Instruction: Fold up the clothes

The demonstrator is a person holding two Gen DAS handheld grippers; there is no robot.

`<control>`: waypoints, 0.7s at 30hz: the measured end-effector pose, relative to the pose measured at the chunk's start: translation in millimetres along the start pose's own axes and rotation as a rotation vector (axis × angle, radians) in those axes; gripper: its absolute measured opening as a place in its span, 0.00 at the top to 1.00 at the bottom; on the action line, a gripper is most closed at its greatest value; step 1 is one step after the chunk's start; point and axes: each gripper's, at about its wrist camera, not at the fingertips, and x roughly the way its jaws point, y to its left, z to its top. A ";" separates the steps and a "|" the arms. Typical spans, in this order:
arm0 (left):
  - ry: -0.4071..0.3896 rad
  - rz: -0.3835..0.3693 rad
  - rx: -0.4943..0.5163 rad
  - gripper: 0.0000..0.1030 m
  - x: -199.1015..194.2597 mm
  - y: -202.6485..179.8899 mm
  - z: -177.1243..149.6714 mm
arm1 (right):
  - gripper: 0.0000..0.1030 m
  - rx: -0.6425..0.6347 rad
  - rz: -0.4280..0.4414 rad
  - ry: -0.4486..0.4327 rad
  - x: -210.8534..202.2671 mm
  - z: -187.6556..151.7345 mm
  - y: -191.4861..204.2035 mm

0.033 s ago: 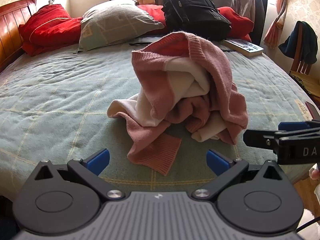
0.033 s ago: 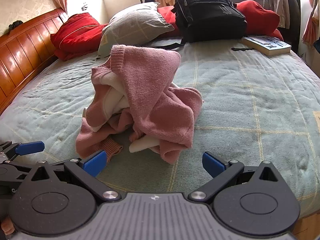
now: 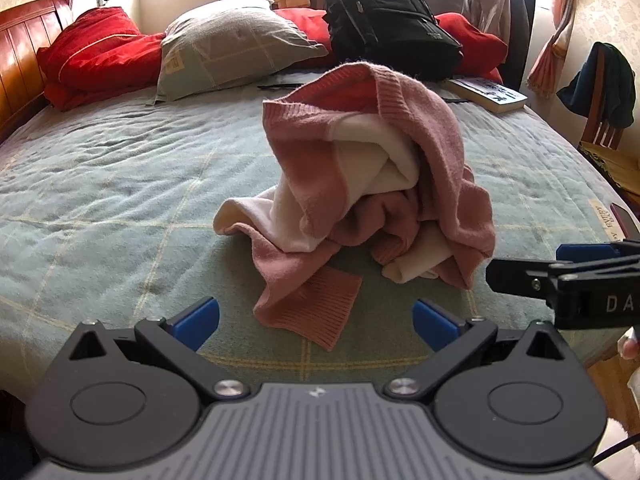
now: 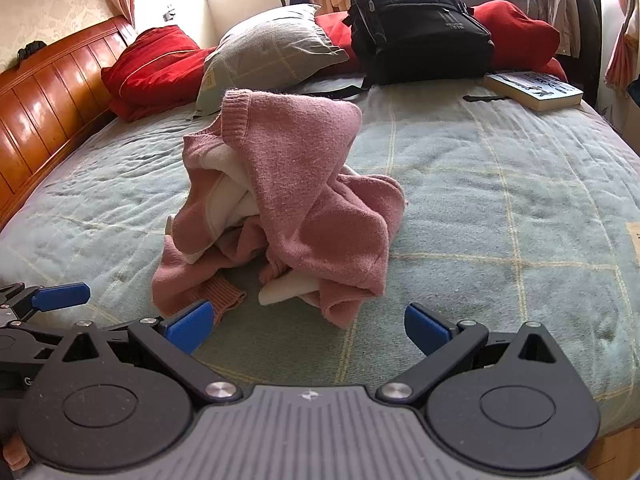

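Left tool [image 3: 316, 320] and right tool [image 4: 306, 322], both with blue-padded fingers spread wide apart and holding nothing, hover side by side over the near edge of the bed [image 3: 100, 200]. The right tool appears at the right margin of the left wrist view [image 3: 560, 276]; the left tool appears at the left margin of the right wrist view [image 4: 48, 300].

Pink-and-white sweater [image 3: 372, 184], crumpled into an upright heap, lies near the middle of the bed, ahead of both tools and touching neither. One ribbed cuff [image 3: 320, 312] trails toward the left tool, just ahead of its fingers.

Open blanket surrounds the heap on the left, right and far sides. Toward the far edge rest a grey pillow [image 3: 236, 48], red bedding [image 3: 100, 52], a black backpack [image 3: 384, 20] and a book [image 3: 488, 94]. A wooden headboard [image 4: 48, 92] bounds the left side.
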 end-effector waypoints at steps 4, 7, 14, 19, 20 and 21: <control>0.017 -0.003 0.003 0.01 2.4 -0.6 2.5 | 0.00 0.000 -0.001 0.001 -0.7 0.7 -0.5; 0.026 -0.004 0.006 0.01 3.8 -1.6 3.9 | 0.00 0.001 -0.001 0.002 -1.2 1.3 -0.8; -0.002 -0.009 0.012 0.01 -1.1 -4.5 -0.2 | 0.00 -0.002 0.001 -0.001 -0.2 0.6 -0.6; -0.001 -0.013 0.013 0.01 -1.2 -4.3 -0.1 | 0.00 -0.004 0.004 -0.001 -0.2 0.4 -0.9; 0.001 -0.012 0.012 0.01 -0.4 -4.3 0.0 | 0.00 -0.004 0.005 0.000 0.0 0.6 -0.8; 0.003 -0.012 0.011 0.01 0.1 -4.0 0.2 | 0.00 -0.005 0.004 0.001 0.0 0.6 -0.7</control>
